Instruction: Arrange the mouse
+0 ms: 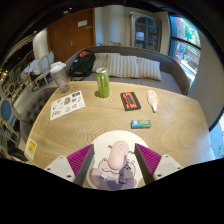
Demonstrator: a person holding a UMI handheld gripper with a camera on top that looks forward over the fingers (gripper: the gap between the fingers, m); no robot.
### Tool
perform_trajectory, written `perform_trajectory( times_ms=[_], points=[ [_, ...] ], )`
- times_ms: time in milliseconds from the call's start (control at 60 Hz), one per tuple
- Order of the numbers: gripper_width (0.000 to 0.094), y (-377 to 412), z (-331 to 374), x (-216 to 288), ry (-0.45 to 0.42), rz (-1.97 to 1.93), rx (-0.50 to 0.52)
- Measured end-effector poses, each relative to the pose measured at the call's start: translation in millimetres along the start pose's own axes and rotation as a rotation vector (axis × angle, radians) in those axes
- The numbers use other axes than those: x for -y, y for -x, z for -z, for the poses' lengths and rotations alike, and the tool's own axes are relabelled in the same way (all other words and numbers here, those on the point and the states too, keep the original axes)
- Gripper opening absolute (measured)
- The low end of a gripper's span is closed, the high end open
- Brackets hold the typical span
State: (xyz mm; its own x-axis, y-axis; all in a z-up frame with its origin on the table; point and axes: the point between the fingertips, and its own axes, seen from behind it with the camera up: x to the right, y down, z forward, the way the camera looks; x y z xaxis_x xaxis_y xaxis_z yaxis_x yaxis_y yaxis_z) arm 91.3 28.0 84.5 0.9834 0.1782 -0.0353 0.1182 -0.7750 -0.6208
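Observation:
A pale pinkish-white mouse point(118, 156) lies on a light mat point(103, 175) with a dark printed figure, at the near edge of the wooden table point(100, 130). My gripper point(114, 149) is open, one magenta-padded finger on each side of the mouse. The mouse stands between the fingers with a gap on both sides and rests on the mat. The mat's near part is hidden below the fingers.
Beyond the fingers a small green box point(141, 124) lies on the table. Farther off are a green can point(102, 82), a black and red flat item point(129, 100), a white object point(153, 99), a printed sheet point(67, 104) and a clear jug point(60, 75). A sofa point(130, 65) stands behind.

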Motion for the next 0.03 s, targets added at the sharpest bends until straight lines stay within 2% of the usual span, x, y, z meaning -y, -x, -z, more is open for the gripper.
perform_trajectory(
  times_ms=[33],
  points=[
    [0.0843,6.6,3.3,4.6,-0.007,-0.013,0.007]
  ],
)
